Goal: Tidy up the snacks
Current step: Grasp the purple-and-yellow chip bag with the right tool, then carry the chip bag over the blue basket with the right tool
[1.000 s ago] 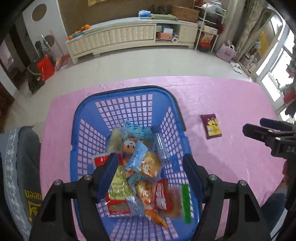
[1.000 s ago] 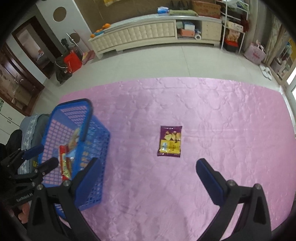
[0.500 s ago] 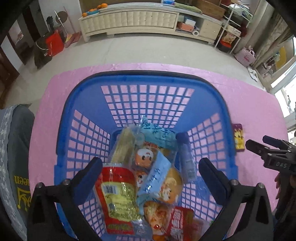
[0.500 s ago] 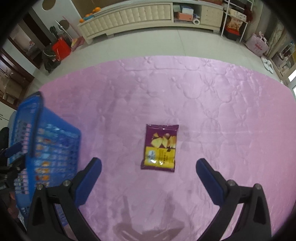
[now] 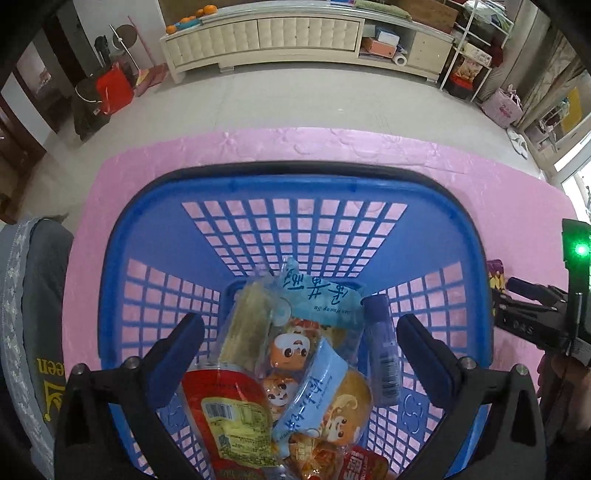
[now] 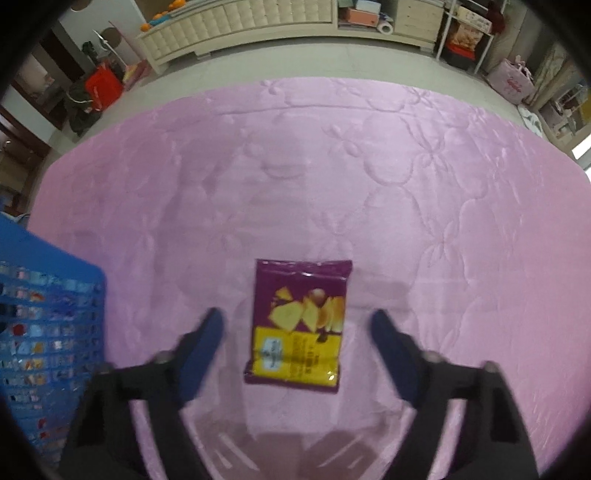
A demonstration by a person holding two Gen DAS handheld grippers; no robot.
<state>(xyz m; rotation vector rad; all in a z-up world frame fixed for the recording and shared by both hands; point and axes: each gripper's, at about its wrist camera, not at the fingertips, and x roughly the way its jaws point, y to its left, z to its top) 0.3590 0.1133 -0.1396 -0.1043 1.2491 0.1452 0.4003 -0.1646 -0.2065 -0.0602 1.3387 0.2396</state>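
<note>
A blue plastic basket [image 5: 295,184] fills the left wrist view, with several snack packets piled in it, among them a red and yellow packet [image 5: 229,417] and a light blue one [image 5: 317,299]. My left gripper [image 5: 299,332] hangs open over that pile, touching nothing. In the right wrist view a purple and yellow chip packet [image 6: 301,323] lies flat on the pink quilt [image 6: 406,166]. My right gripper [image 6: 297,325] straddles it, jaws closing, pads still apart from the packet. The right gripper [image 5: 532,314] also shows at the left view's right edge.
The basket's side [image 6: 44,332] stands at the left of the right wrist view. A grey garment [image 5: 33,314] lies left of the basket. Beyond the quilt are bare floor and a long cream cabinet [image 5: 295,33].
My left gripper opened wide, let the red and yellow packet drop into the basket, and sank closer to the pile. My right gripper came down over the chip packet and its jaws narrowed.
</note>
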